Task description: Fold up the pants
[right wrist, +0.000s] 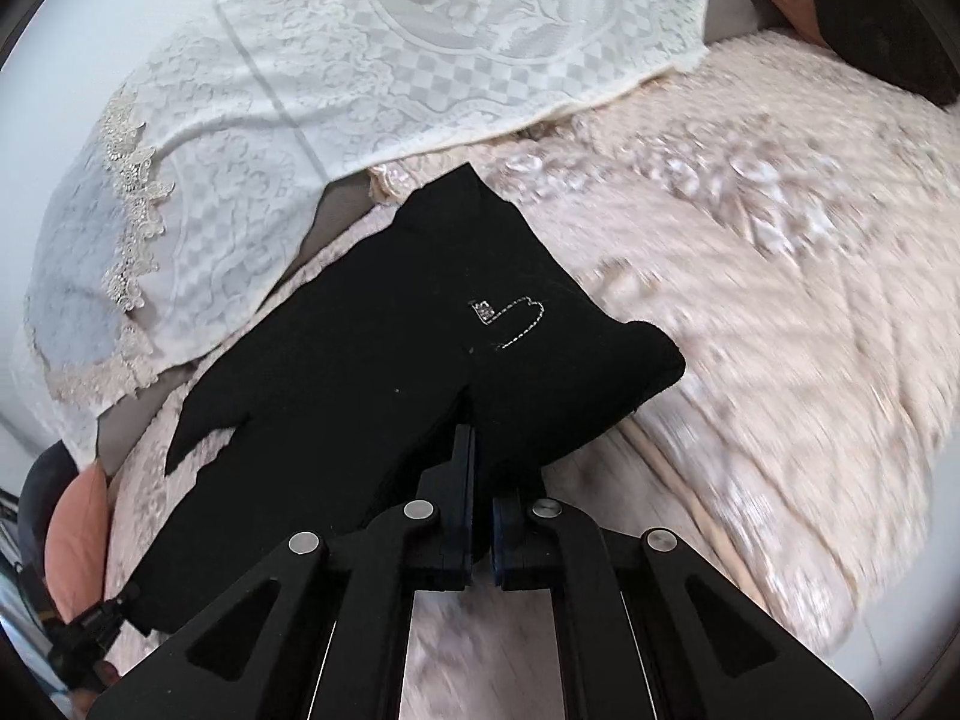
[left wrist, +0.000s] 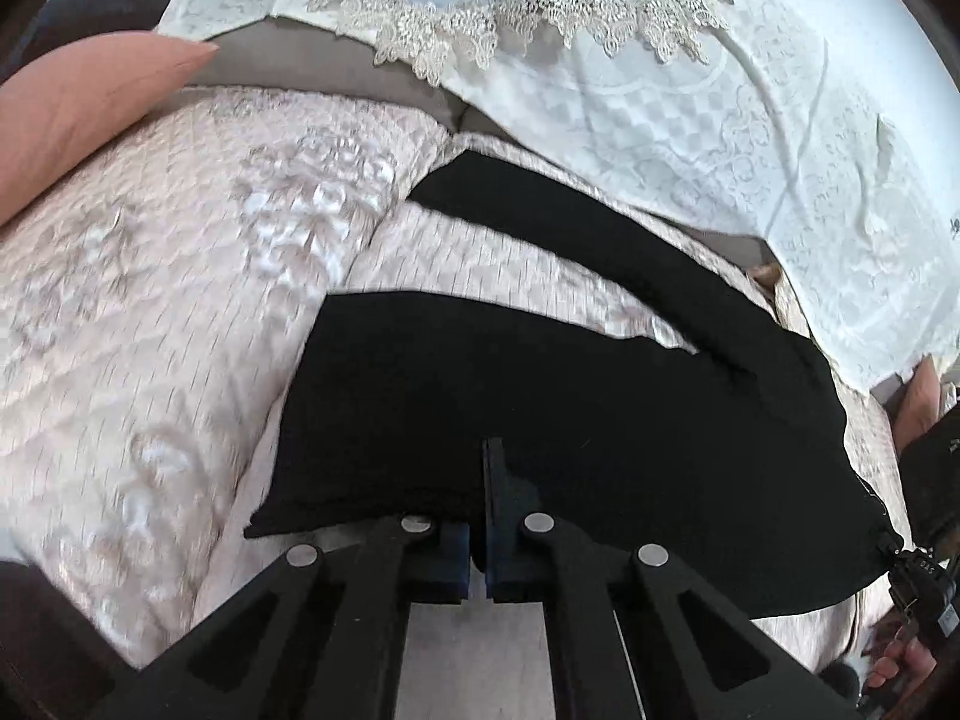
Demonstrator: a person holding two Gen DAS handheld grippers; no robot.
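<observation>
Black pants (left wrist: 600,390) lie spread across a pink quilted sofa cover (left wrist: 150,300), the two legs running left and the waist to the right. My left gripper (left wrist: 487,480) is shut on the pants' near edge along the closer leg. The right gripper (left wrist: 918,576) shows at that view's right edge, pinching the waist corner. In the right wrist view, the right gripper (right wrist: 474,444) is shut on the near edge of the pants (right wrist: 372,330), just below a small silver stitched detail (right wrist: 510,318). The left gripper (right wrist: 96,624) appears at the lower left, on the leg end.
A white lace cloth (left wrist: 720,120) drapes over the sofa back behind the pants. A pink cushion (left wrist: 90,108) sits at the left end and a dark cushion (right wrist: 870,0) at the right end. Pale floor (left wrist: 474,648) shows below the seat's front edge.
</observation>
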